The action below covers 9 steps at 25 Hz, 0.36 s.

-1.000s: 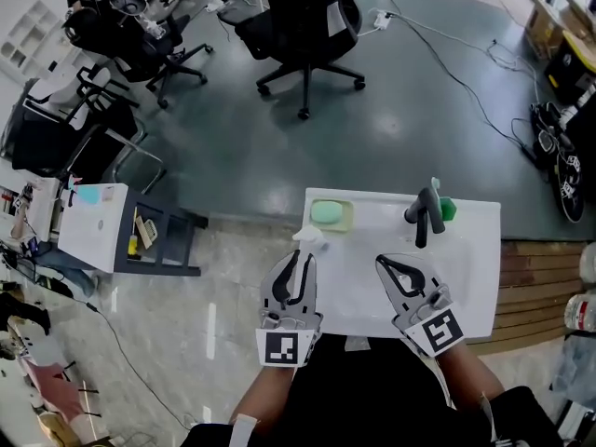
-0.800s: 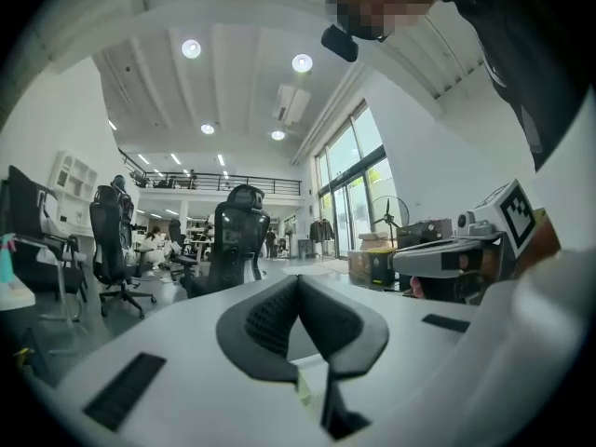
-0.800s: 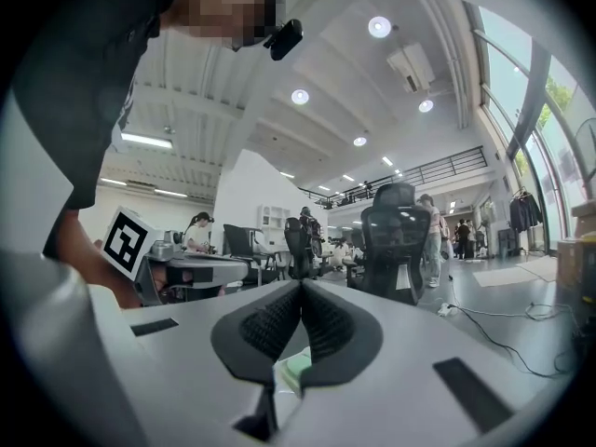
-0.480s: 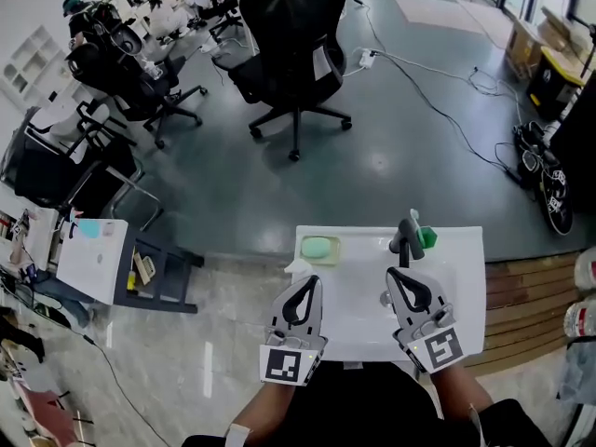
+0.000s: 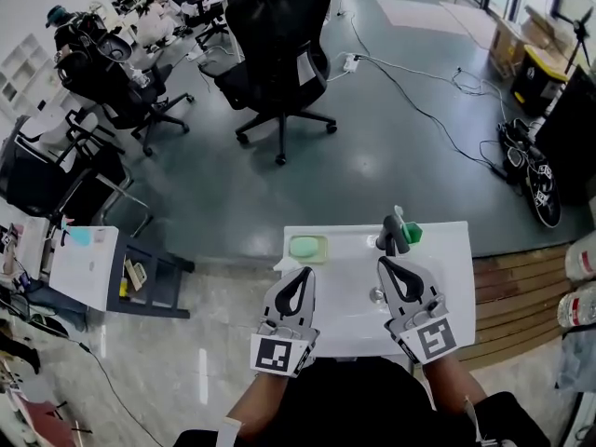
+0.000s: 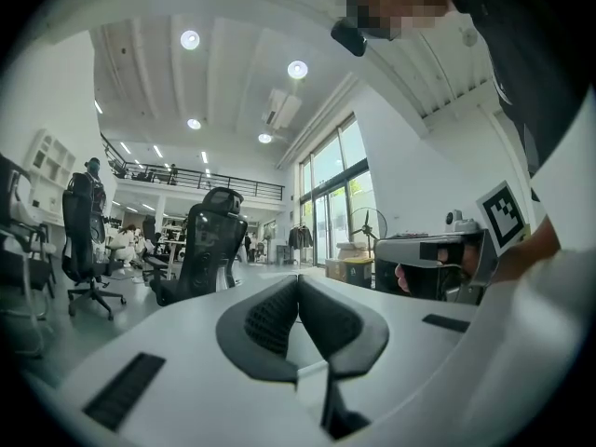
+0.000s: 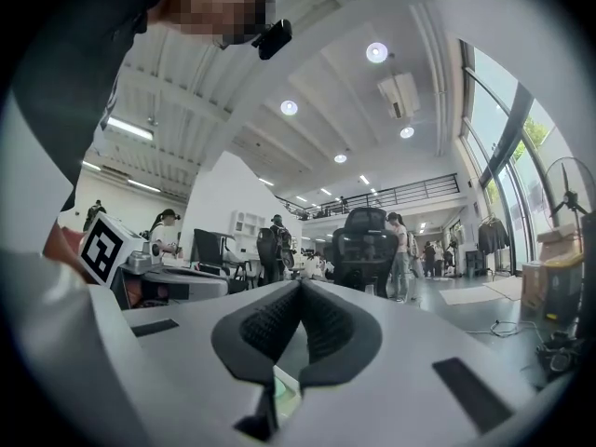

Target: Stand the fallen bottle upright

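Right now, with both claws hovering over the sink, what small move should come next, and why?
Probably open the left gripper and tip it down toward the white bottle at the left edge of the sink. Its jaws are shut on nothing and point level, with the bottle just ahead; whether it lies or stands is too small to tell.

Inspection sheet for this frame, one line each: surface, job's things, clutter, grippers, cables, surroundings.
Surface: white basin with a tap at the back.
Job's things: white bottle at the basin's left edge; too small to tell whether it is lying or upright.
Clutter: soap dish with green soap; green item beside the tap.
Grippers: left gripper and right gripper both shut, nothing between the jaws.
Cables: cables across the floor.
Surroundings: office chair, white cart.
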Motion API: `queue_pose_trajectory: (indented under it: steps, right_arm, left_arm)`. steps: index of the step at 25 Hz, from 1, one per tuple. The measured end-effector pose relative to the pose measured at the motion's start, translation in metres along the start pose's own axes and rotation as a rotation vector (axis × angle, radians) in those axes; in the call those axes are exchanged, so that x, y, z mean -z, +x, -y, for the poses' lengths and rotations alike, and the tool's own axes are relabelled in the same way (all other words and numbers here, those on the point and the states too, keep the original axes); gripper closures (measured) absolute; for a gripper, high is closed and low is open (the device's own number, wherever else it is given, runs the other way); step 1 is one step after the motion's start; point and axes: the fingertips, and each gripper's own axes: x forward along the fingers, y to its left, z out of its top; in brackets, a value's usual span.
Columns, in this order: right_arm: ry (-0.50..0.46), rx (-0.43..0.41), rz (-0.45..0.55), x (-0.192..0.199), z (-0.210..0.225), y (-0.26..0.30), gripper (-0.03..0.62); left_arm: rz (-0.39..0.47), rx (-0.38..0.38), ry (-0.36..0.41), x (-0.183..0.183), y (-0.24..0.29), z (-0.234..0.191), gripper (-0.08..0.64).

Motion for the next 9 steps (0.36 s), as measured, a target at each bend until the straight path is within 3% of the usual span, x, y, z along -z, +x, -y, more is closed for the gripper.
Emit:
queue_pose_trajectory:
  steps: [9]
  right_arm:
    - [-0.017,0.029,0.010,0.0008,0.0014,-0.0019,0.581]
  left_arm:
    - [-0.010,0.019,0.014,0.0027,0.0001,0.0008,0.541]
